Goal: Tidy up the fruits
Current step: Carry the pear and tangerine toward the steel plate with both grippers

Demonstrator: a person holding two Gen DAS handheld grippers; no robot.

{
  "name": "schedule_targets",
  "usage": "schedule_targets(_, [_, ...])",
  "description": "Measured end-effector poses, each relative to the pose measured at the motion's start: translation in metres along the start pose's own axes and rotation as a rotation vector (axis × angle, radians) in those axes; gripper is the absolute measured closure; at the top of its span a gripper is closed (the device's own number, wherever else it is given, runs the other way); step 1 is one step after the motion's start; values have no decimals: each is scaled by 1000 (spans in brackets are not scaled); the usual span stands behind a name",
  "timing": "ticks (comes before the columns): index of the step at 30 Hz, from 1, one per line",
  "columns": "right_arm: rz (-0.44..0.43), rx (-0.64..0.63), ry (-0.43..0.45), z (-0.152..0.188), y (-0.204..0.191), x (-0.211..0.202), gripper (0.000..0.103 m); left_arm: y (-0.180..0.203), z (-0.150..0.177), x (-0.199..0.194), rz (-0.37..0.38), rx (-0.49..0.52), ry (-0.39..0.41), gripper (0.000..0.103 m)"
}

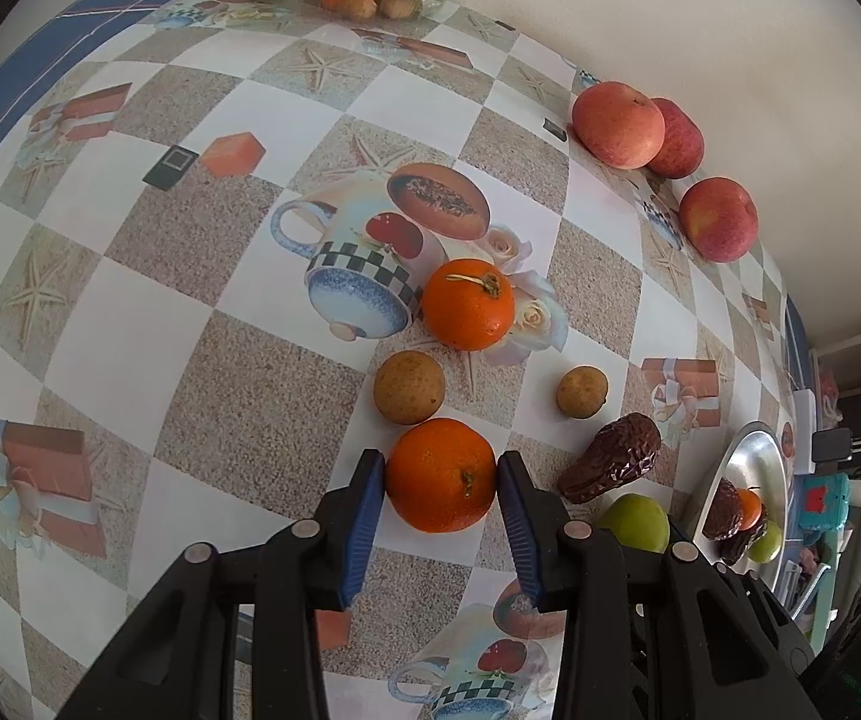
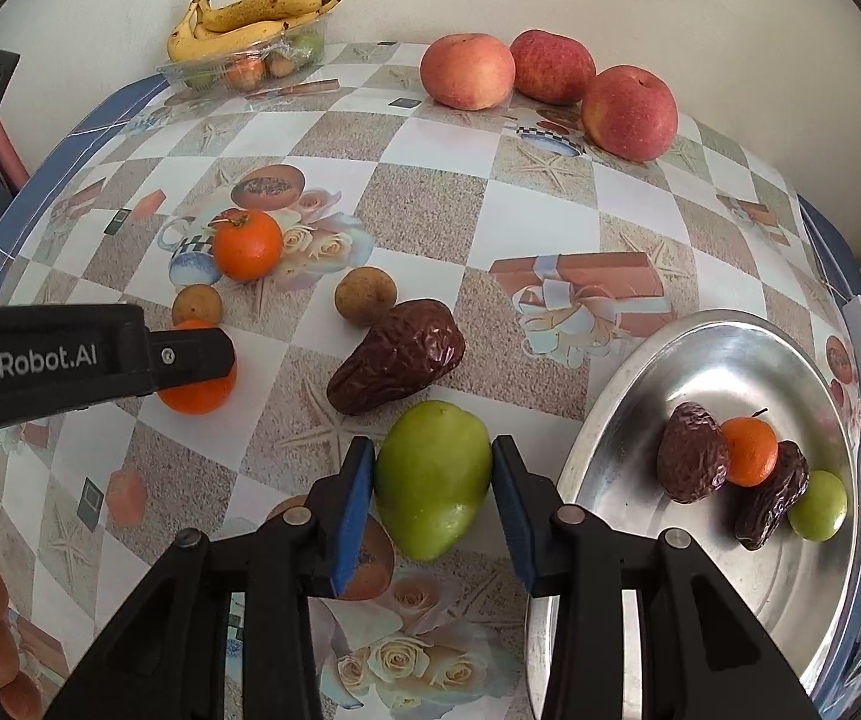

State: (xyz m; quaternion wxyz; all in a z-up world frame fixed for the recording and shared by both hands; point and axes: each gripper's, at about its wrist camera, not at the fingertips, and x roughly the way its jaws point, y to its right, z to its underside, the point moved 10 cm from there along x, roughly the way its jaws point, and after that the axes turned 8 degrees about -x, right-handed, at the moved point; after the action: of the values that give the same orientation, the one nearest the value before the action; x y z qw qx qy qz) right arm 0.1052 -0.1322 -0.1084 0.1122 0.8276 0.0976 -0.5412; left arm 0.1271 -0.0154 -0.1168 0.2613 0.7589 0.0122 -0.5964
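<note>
Clamps the near orange (image 1: 441,492) in the left gripper (image 1: 440,461), one blue pad against each flank, with the fruit seemingly resting on the tablecloth (image 1: 238,360). Squeezes across the widest part, probably so the round skin cannot roll out. Closes the right gripper (image 2: 433,447) likewise on the green fruit (image 2: 433,498), pads flush on both sides and the long axis running along the fingers, which suits a narrow, steady hold. Cannot judge how firm either squeeze is. Finds the steel plate (image 2: 730,354) just right of the green fruit, already carrying two dates, a small orange and a small green fruit bunched toward its far side. Reads it therefore as the gathering place, with both gripped fruits likely bound there and a short carry for the right side. Leaves a loose date (image 2: 397,357) just beyond the green fruit, close enough to be nudged on the lift. Passes two small brown round fruits (image 1: 409,387) (image 1: 582,391) past the near orange, then a second orange (image 1: 467,305) with its stem up, all apart from one another and free to pick singly. Keeps three apples (image 2: 467,71) lined up against the wall, probably parked as a sorted group. Ends at the far corner with a clear tray (image 2: 238,63) of mixed small fruit under a bunch of bananas (image 2: 250,18).
</note>
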Motion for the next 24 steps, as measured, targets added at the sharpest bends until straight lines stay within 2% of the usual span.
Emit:
schedule_targets(2, [-14, 13, -6, 0, 0, 0, 62, 0, 0, 0, 0, 0, 1, 62])
schedule_targets(7, [-141, 137, -15, 4, 1, -2, 62, -3, -1, -2, 3, -14, 5, 62])
schedule_targets(9, [-168, 168, -12, 4, 2, -4, 62, -4, -1, -3, 3, -17, 6, 62])
schedule_targets(24, [-152, 182, 65, -8, 7, -44, 62, 17, -6, -32, 65, 8, 62, 62])
